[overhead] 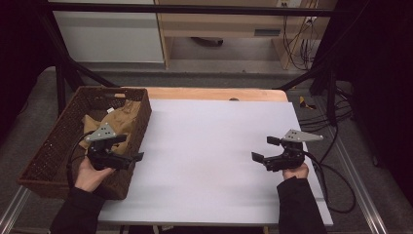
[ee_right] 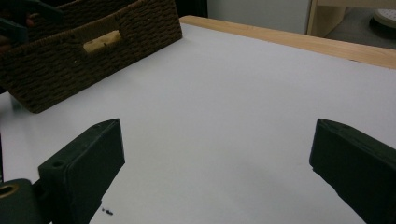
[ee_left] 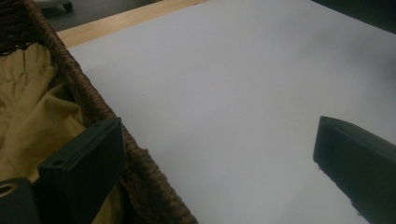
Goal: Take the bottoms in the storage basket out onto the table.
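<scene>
A brown wicker basket (overhead: 56, 141) stands at the table's left edge with a crumpled tan cloth (overhead: 122, 119) inside. My left gripper (overhead: 130, 147) hovers over the basket's right wall, jaws wide apart and empty; in the left gripper view one jaw hangs over the cloth (ee_left: 32, 116) and the other over the white sheet. My right gripper (overhead: 265, 148) is held open above the right part of the white sheet (overhead: 209, 151), nothing between its jaws. The right gripper view looks across the sheet to the basket (ee_right: 84, 56) and its handle slot.
A strip of wooden tabletop (overhead: 214, 93) shows behind the white sheet. Black frame bars (overhead: 61, 73) stand at the far corners. Cables (overhead: 336, 180) trail off the right side onto the floor. A pale cabinet (overhead: 112, 34) stands beyond the table.
</scene>
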Motion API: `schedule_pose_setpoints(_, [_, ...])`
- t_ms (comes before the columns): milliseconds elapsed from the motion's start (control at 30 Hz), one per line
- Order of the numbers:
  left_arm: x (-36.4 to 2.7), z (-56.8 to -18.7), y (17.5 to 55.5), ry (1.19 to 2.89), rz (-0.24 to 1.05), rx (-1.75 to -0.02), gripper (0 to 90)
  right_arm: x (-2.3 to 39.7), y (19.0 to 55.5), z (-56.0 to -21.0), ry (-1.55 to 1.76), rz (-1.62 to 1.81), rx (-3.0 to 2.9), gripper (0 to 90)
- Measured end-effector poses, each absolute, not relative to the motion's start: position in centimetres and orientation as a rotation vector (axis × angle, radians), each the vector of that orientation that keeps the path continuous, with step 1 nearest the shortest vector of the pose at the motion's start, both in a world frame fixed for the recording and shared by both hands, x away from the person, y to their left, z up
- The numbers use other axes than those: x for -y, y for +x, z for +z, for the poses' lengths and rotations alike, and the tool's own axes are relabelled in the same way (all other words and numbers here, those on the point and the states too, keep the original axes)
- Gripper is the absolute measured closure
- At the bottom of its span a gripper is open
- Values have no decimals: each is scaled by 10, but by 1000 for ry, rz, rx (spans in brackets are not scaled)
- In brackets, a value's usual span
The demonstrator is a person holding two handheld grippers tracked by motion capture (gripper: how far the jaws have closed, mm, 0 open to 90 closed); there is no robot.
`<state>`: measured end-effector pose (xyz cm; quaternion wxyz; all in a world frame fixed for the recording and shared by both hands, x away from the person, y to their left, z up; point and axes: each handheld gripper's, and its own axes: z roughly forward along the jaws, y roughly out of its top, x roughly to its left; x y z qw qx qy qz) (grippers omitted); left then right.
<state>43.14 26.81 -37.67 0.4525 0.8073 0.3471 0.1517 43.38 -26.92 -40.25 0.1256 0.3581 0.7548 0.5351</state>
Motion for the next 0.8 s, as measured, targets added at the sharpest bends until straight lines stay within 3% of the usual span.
schedule_pose_setpoints(800, [-273,-370,430,1989,395,-861,23,267,435,-404,1041,1540,-2214,38])
